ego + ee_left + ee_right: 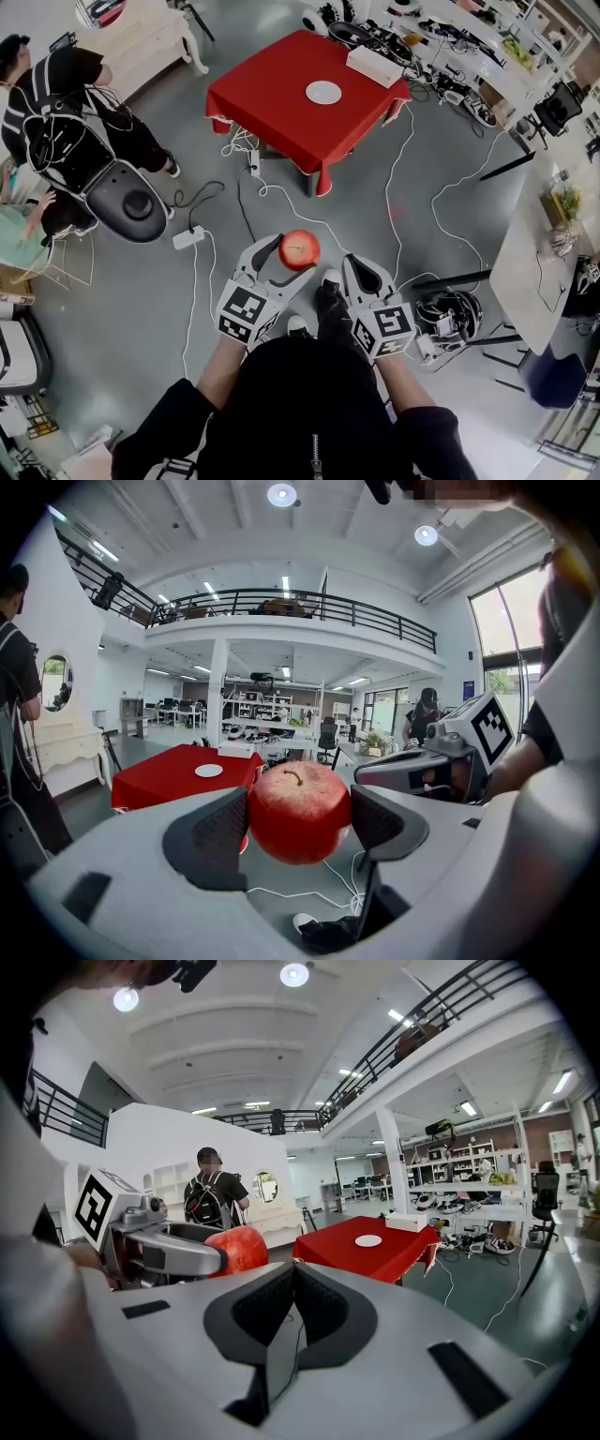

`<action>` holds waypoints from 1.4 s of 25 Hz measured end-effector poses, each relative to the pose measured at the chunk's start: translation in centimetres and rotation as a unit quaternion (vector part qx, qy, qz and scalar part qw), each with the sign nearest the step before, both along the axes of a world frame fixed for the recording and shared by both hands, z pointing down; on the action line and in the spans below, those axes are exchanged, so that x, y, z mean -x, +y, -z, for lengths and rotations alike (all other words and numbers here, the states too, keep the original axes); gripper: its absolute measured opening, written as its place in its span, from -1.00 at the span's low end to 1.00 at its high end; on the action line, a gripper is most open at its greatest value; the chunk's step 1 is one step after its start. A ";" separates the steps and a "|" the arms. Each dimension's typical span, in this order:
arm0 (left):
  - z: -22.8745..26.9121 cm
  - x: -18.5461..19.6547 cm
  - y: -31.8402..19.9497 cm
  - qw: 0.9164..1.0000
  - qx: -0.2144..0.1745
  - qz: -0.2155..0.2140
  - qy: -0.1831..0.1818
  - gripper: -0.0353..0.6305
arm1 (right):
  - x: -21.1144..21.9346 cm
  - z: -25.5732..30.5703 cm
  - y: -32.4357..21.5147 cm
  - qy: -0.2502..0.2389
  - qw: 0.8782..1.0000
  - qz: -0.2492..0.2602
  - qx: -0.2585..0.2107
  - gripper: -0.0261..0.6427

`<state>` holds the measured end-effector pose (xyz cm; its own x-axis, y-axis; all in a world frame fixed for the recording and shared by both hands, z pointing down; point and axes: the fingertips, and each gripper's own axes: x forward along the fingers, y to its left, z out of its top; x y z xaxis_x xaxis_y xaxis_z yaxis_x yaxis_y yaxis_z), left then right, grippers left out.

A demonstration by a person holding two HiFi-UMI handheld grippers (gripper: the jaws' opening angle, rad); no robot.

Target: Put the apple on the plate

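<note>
A red apple (299, 249) hangs above the grey floor, and my left gripper (286, 258) is shut on it. In the left gripper view the apple (298, 810) sits stem up between both dark pads (222, 832), which press on its sides. To the right of it, my right gripper (352, 267) is shut with nothing in it; its tips meet in the right gripper view (291, 1288). There the apple (239, 1246) shows at the left. The white plate (323, 92) lies on a red-clothed table (272, 94) some way ahead, also seen as the plate (208, 771) and plate (368, 1240).
A white box (375, 66) sits at the table's far right corner. Cables and a power strip (187, 237) cross the floor between me and the table. A person (66, 112) is at the left by a black chair. Cluttered benches line the right side.
</note>
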<state>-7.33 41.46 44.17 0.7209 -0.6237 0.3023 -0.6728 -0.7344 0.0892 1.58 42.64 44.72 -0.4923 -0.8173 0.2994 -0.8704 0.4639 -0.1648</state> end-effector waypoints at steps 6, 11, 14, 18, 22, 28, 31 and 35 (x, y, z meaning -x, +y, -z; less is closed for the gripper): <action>-0.4 -0.7 -1.4 1.000 0.007 -0.002 -0.003 0.14 | -0.6 -0.3 -1.4 -0.001 1.000 0.001 0.005 -0.89; -0.8 -1.9 -3.9 1.000 0.011 -0.002 -0.007 0.14 | -1.8 -0.7 -4.0 -0.006 1.000 0.001 0.010 -0.89; -1.0 -2.6 -5.9 1.000 0.013 0.000 -0.011 0.14 | -2.5 -0.9 -6.0 -0.008 1.000 0.004 0.013 -0.89; -1.1 -3.1 -9.0 1.000 0.016 0.006 -0.015 0.14 | -2.9 -1.1 -9.3 -0.012 1.000 0.011 0.017 -0.89; -1.0 -3.6 -12.3 0.999 0.023 0.015 -0.018 0.14 | -3.3 -1.1 -12.7 -0.015 0.999 0.021 0.023 -0.89; -0.5 -5.2 -17.0 0.999 0.031 0.029 -0.023 0.14 | -4.9 -0.5 -17.5 -0.019 0.999 0.037 0.031 -0.89; 0.1 -6.2 -19.4 0.999 0.031 0.037 -0.022 0.14 | -5.9 -0.2 -19.9 -0.022 0.998 0.044 0.035 -0.89; 0.5 -7.4 -21.9 0.998 0.031 0.051 -0.024 0.14 | -7.1 0.2 -22.7 -0.025 0.998 0.056 0.035 -0.89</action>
